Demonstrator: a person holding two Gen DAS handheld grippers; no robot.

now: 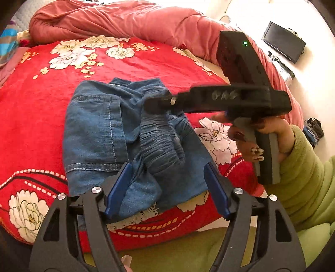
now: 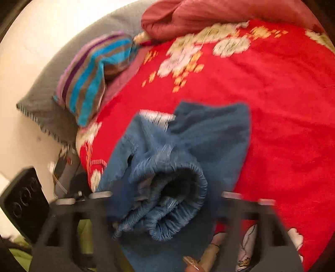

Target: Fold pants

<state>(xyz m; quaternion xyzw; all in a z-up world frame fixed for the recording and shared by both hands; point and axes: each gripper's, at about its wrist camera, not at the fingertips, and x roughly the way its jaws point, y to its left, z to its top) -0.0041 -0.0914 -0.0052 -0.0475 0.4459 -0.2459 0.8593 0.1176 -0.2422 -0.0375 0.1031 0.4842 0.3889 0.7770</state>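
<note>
On bed: red floral blanket [image 1: 37,117], pink duvet [image 1: 125,18], pants [image 1: 100,129].

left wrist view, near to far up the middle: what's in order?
left claw → blue pants → red floral blanket → pink quilt

Bare red blanket [image 1: 37,117] lies open left of and beyond the bunched pants [image 1: 117,129]. The rolled pink quilt [image 1: 125,18] walls the far edge; a striped cushion [image 2: 92,73] blocks the corner.
</note>
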